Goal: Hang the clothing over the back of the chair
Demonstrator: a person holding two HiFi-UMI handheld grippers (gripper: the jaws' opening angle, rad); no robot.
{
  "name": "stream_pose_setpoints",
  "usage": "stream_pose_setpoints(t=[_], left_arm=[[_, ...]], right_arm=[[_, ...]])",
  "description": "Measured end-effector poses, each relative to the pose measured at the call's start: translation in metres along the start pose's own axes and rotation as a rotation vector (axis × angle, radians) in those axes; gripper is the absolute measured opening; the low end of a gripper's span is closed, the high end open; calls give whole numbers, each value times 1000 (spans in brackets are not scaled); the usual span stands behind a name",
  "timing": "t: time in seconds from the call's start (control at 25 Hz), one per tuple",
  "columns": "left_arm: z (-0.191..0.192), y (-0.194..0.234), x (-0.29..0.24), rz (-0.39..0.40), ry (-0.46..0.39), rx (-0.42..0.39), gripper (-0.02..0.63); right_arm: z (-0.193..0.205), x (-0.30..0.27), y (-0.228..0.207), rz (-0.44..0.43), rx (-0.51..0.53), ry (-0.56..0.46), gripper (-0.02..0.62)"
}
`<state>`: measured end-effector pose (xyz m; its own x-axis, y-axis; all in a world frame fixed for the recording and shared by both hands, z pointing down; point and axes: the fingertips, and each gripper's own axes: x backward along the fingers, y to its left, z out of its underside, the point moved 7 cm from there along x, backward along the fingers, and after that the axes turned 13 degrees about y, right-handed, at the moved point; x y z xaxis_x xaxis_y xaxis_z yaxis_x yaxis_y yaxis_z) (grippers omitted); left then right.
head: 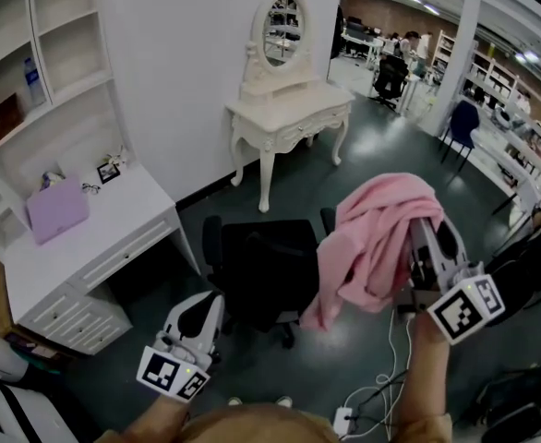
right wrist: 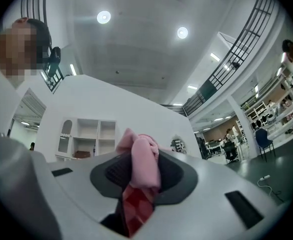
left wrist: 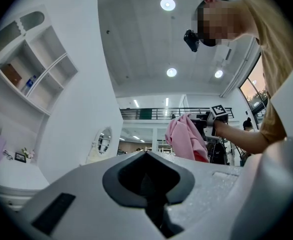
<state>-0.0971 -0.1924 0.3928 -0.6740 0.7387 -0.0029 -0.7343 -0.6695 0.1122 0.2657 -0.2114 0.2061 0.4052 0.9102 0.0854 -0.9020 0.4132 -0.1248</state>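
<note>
A pink garment (head: 377, 247) hangs bunched in the air, right of the black office chair (head: 266, 270) and above its seat level. My right gripper (head: 425, 227) is shut on a fold of it, and the cloth drapes over the fingertips. In the right gripper view the pink cloth (right wrist: 144, 164) is pinched between the jaws of that gripper (right wrist: 139, 184). My left gripper (head: 206, 305) is low at the chair's near left, shut with nothing in it; its own view shows the jaws (left wrist: 149, 184) together. From there the garment (left wrist: 186, 139) and the right gripper (left wrist: 209, 121) are seen raised.
A white desk (head: 95, 238) with a purple case (head: 56, 209) and wall shelves stand at the left. A white vanity table (head: 284, 109) with an oval mirror is behind the chair. Cables and a power strip (head: 344, 421) lie on the dark floor near my feet.
</note>
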Motion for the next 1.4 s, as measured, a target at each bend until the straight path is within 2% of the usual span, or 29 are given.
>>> stream_pose_setpoints(t=[0.32, 0.4, 0.52, 0.84, 1.04, 1.12, 1.2, 1.4], left_arm=[[-2, 3, 12, -19, -3, -2, 3], [-3, 3, 13, -22, -4, -3, 3], [-4, 0, 16, -23, -6, -6, 3], [-1, -3, 30, -55, 2, -6, 3], [3, -1, 34, -66, 15, -5, 3], [5, 0, 35, -71, 21, -3, 3], [6, 1, 34, -75, 26, 0, 3], [9, 0, 30, -77, 44, 7, 3]], right_arm=[[-24, -41, -8, -12, 30, 7, 109], [-26, -51, -16, 32, 69, 34, 110], [-6, -72, -34, 103, 98, 164, 112], [73, -104, -58, 77, 120, 499, 120], [100, -113, -69, 87, 106, 587, 126], [104, -115, -68, 84, 175, 636, 131], [106, -118, -67, 80, 304, 714, 138], [116, -131, -68, 34, 572, 976, 140]])
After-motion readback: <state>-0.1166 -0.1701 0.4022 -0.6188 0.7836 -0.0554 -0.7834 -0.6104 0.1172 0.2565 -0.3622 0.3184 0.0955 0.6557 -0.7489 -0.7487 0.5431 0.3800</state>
